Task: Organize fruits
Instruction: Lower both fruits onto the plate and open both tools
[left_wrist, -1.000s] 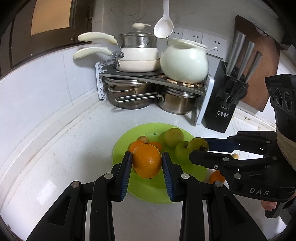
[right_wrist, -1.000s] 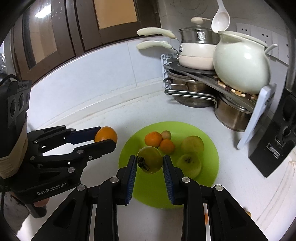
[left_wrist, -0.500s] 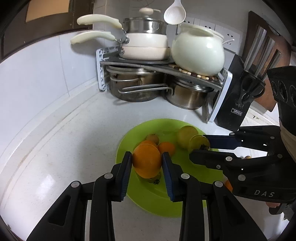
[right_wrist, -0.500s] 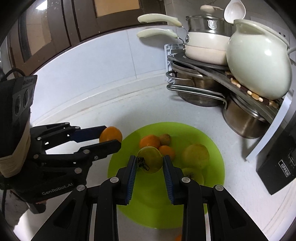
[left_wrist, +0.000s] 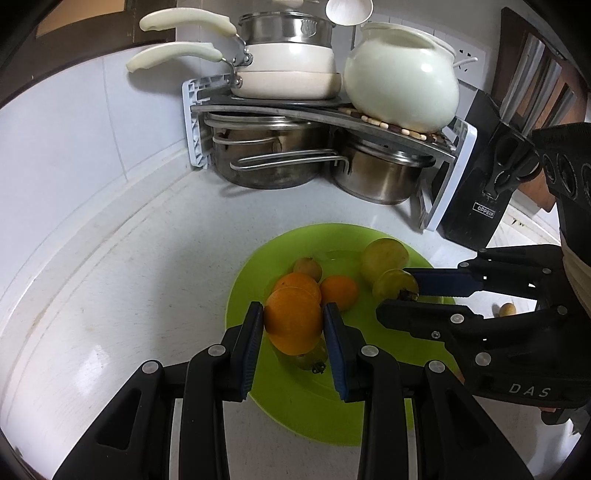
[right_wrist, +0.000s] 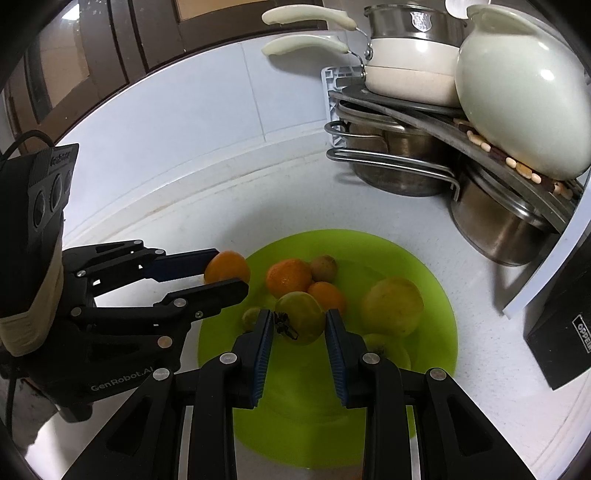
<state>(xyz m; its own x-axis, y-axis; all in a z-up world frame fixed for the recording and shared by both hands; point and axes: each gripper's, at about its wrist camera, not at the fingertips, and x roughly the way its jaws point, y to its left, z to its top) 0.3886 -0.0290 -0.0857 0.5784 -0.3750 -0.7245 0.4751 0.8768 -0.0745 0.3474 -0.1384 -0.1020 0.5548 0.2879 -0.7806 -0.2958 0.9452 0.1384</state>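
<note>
Over the last second both grippers have carried their fruit forward, so each piece now hangs above the green plate (left_wrist: 369, 236) rather than at its near edge, and the plate has grown larger in both wrist views; this suggests both pieces are close to being set down among the fruit already there. The left gripper (left_wrist: 293, 326) is clenched on an orange (left_wrist: 293, 325), which sits over the near left part of the plate, just in front of two smaller oranges and above a small green fruit (left_wrist: 312, 360) lying beneath it. The right gripper (right_wrist: 299, 325) is clamped on a yellow-green persimmon (right_wrist: 300, 317), held over the plate's middle, near a larger yellow-green fruit (right_wrist: 391, 306). The orange is close to round, so it has no clear long axis. The persimmon is slightly flattened; its dark dried calyx faces the left finger, so its short stem axis runs roughly sideways between the pads. One small fruit (left_wrist: 506, 309) lies off the plate on the counter (left_wrist: 129, 295) to the right.
</note>
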